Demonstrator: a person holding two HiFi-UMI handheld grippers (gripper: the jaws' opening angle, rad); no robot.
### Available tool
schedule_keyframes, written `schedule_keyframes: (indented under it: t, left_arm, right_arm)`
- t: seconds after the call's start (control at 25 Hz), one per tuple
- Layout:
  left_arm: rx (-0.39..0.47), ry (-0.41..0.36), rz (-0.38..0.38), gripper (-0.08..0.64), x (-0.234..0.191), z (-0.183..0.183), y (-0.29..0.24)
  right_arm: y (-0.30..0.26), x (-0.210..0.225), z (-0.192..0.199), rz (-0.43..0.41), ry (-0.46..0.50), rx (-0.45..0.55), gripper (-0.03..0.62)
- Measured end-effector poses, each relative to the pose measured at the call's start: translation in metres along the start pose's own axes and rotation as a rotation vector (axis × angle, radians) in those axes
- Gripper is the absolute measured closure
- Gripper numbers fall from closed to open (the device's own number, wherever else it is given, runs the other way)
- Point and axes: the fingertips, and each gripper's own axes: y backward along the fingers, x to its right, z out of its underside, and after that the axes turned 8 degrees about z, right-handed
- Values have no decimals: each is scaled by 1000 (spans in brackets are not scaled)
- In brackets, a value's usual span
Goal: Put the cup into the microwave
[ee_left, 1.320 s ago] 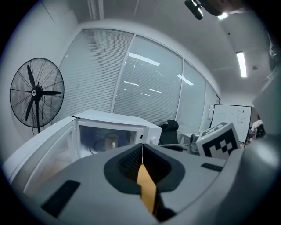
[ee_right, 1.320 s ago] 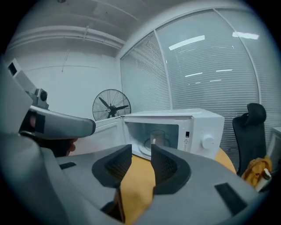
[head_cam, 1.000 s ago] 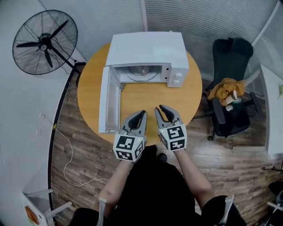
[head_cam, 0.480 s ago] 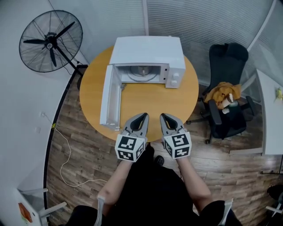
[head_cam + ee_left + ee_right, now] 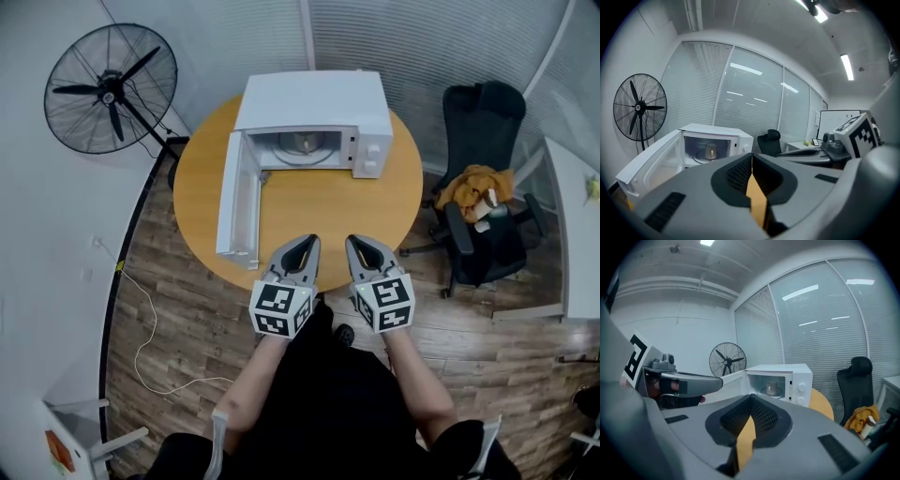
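Observation:
The white microwave [image 5: 314, 103] stands at the far side of the round wooden table [image 5: 319, 211], its door [image 5: 234, 202] swung open to the left. A small cup [image 5: 304, 142] sits inside on the turntable; the cup [image 5: 711, 151] is also visible in the left gripper view, and the cup [image 5: 772, 387] in the right gripper view. My left gripper [image 5: 302, 246] and right gripper [image 5: 361, 246] hover side by side over the table's near edge, well short of the microwave. Both point at the microwave, jaws shut, with nothing held. The left gripper [image 5: 752, 157] and right gripper [image 5: 751, 397] show closed tips.
A standing fan [image 5: 111, 89] is at the far left. A black office chair [image 5: 483, 202] with an orange cloth stands right of the table, and a white desk [image 5: 577, 234] edge lies beyond it. A cable [image 5: 141, 319] runs over the wooden floor at left.
Both grippers have drawn back a little toward the person, to the table's near edge. The right jaws, slightly apart a second ago, have closed. The cup stays inside the microwave.

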Motion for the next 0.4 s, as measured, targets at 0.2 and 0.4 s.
schedule_keyframes:
  t: [0.2, 0.4]
  left_arm:
    - [-2, -3, -2, 561, 2, 2, 4]
    - [5, -4, -5, 561, 2, -1, 4]
  right_arm:
    - [5, -3, -1, -4, 2, 4, 583]
    - [7, -1, -4, -6, 8, 4, 583]
